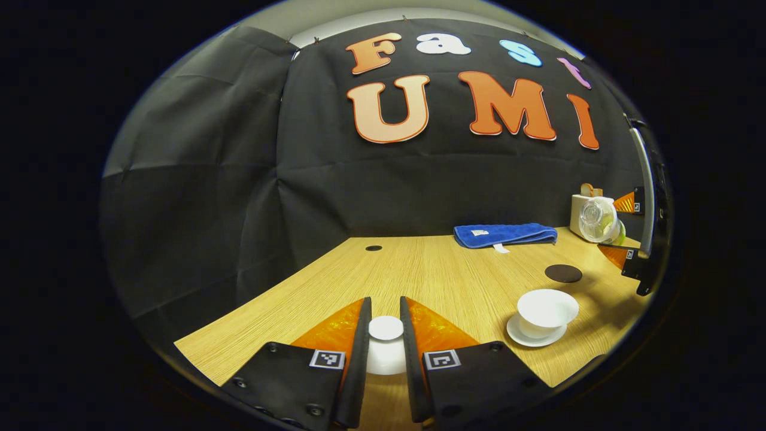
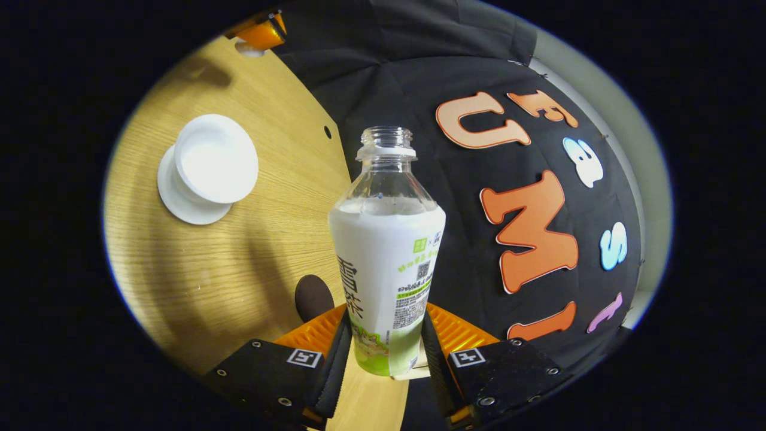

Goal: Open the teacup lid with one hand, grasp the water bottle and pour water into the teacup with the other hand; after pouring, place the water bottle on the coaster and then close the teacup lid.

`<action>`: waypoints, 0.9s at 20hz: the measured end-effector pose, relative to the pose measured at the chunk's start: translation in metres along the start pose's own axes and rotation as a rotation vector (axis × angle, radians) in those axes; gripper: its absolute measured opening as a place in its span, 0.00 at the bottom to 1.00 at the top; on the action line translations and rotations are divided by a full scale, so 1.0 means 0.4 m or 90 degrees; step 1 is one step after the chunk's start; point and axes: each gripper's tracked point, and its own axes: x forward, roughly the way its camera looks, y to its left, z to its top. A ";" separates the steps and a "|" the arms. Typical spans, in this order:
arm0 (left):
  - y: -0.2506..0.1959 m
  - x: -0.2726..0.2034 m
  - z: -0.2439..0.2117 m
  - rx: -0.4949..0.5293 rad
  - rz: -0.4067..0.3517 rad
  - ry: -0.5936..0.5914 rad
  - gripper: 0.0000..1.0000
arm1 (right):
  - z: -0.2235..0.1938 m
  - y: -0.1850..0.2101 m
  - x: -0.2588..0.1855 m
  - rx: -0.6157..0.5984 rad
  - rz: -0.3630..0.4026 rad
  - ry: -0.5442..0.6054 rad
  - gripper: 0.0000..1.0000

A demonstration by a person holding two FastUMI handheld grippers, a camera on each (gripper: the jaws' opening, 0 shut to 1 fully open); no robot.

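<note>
So, your left gripper (image 1: 386, 335) is clamped on the lid (image 1: 386, 328), held just over the table (image 1: 443, 269). Your right gripper (image 2: 386, 341) squeezes the bottle (image 2: 386, 251) low on its body, neck pointing away from the fingers, cap off. The open cup (image 2: 215, 158) sits up-left of the mouth, well apart, so I'd swing the bottle that way and tip. Coaster (image 2: 312, 296) is right by the fingers.

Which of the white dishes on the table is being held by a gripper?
The teacup lid, clamped between the left gripper's fingers. The open teacup and the saucer under it sit free on the table, further right.
</note>
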 end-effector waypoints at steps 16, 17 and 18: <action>0.029 -0.009 -0.025 0.008 0.007 0.009 0.34 | 0.037 -0.011 0.025 -0.245 -0.130 -0.058 0.63; 0.029 -0.010 -0.024 0.009 0.007 0.010 0.34 | 0.038 -0.008 0.030 -0.253 -0.131 -0.061 0.63; 0.030 -0.006 -0.026 0.009 0.008 0.009 0.34 | 0.040 -0.007 0.027 -0.261 -0.134 -0.065 0.63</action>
